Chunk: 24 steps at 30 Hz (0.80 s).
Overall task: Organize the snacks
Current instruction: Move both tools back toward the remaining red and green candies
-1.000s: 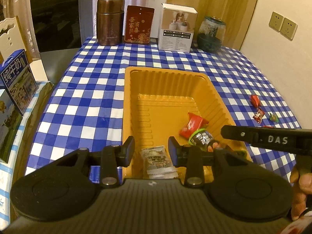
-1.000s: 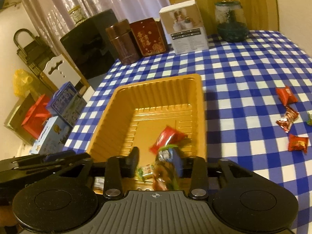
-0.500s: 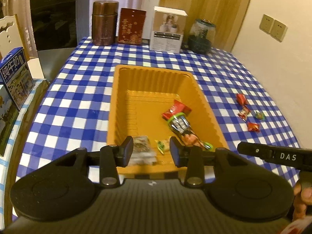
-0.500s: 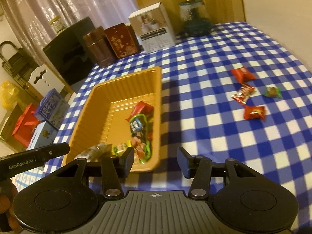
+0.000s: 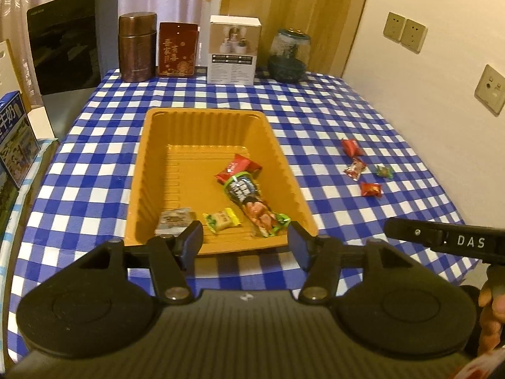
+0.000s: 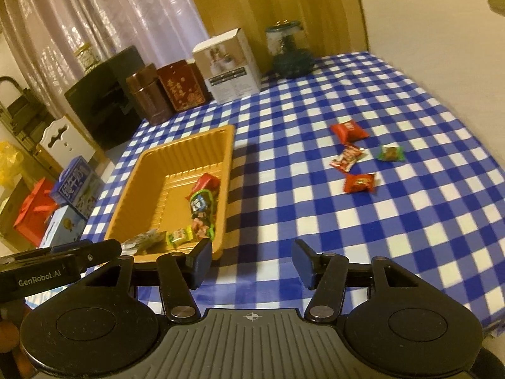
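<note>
Left hand-held gripper [image 5: 245, 242]: jaws spread and empty, just widened, nothing lying between them; held above the near edge of the bench [image 5: 94, 170], which is covered in blue-and-white check.

Orange tray [image 5: 143, 170]: set directly ahead of the left hand-held gripper, and ahead-left of the right one. Four snacks are contained, listed from left: a grey-brown packet [image 5: 174, 220] in the near left corner, a small yellow-green sweet [image 5: 221, 219] beside it, a long dark-and-pink packet [image 5: 251, 201] lying lengthwise, and a red packet [image 5: 238, 168] at its far end.

Right hand-held gripper [image 6: 248, 262]: jaws likewise parted and empty, just widened; held over bare cloth just right of the tray.

Loose snacks, ahead-right of the right hand-held gripper, well apart from the tray: red packet [image 6: 349, 130] farthest, red-and-silver wrapper [image 6: 346, 158], green sweet [image 6: 391, 153], red sweet [image 6: 360, 183] nearest.
</note>
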Available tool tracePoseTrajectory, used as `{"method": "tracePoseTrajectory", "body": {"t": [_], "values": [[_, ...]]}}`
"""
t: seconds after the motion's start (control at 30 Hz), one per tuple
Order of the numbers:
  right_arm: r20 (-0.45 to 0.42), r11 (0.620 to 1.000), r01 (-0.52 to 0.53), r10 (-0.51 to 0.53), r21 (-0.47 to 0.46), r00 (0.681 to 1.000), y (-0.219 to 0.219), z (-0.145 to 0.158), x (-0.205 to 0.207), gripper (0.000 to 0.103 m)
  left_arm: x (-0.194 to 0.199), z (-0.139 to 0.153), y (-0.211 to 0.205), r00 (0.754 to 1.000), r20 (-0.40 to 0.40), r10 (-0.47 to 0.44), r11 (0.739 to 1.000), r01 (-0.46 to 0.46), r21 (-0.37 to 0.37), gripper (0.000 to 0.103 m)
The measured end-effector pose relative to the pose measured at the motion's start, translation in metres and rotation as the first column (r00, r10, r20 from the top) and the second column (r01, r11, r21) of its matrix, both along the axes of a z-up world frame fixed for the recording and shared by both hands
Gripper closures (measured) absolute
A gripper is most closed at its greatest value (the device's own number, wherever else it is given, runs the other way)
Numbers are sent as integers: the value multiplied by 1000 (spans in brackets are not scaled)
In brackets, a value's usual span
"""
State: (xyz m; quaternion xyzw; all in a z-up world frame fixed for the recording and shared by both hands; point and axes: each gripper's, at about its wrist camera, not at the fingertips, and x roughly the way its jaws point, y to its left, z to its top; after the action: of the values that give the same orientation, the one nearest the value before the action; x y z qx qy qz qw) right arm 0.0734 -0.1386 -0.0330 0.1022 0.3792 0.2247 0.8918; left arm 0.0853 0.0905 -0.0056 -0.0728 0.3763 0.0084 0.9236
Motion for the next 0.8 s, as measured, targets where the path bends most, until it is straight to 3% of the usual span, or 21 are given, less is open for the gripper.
{"method": "tracePoseTrajectory", "body": {"t": [0.8], "values": [[19, 988, 151, -152, 27, 988, -72, 7, -6, 43, 9, 7, -48, 996, 27, -90, 996, 90, -14, 41]]}}
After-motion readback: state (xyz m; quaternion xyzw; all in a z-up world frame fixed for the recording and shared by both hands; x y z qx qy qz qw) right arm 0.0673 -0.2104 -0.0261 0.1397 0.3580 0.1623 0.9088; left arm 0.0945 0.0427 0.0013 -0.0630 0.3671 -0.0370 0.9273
